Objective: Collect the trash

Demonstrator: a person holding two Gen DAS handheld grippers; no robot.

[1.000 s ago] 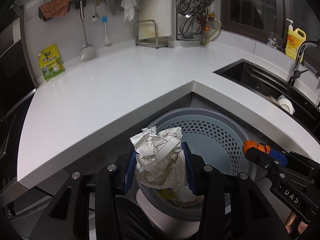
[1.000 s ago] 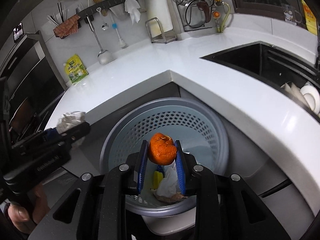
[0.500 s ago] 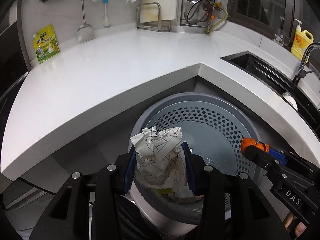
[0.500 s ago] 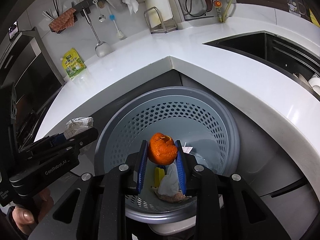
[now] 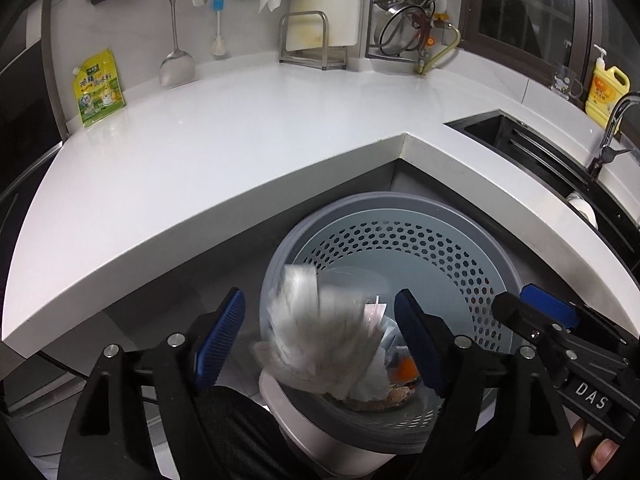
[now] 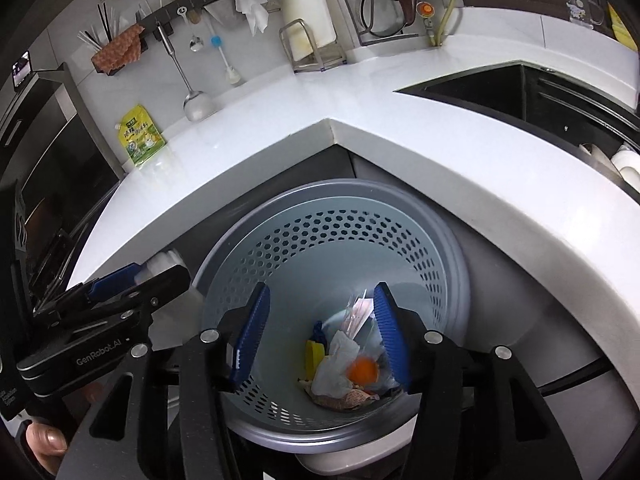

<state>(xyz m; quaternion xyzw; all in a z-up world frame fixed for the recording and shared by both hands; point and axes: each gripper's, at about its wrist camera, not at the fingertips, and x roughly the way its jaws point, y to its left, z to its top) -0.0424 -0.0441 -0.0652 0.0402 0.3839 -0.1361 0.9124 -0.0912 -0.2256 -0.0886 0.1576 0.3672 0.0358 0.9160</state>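
Hovering at the left rim of the round grey perforated plastic bin (image 5: pixel 460 256), standing under the inner corner of the white countertop (image 5: pixel 240 152): left gripper (image 5: pixel 320 340), jaws just opened wide, gripping nothing. Falling blurred between the blue pads (image 5: pixel 222 332), touching neither: crumpled white paper ball (image 5: pixel 320 344), released over the bin to drop in. Further right, hanging over the bin's middle: right gripper (image 6: pixel 320 340), jaws likewise just parted, also gripping nothing. Lying on the bin's floor among tissue and wrappers (image 6: pixel 340 364): orange peel (image 6: pixel 362 370), dropped straight below. Judging both releases nearly complete.
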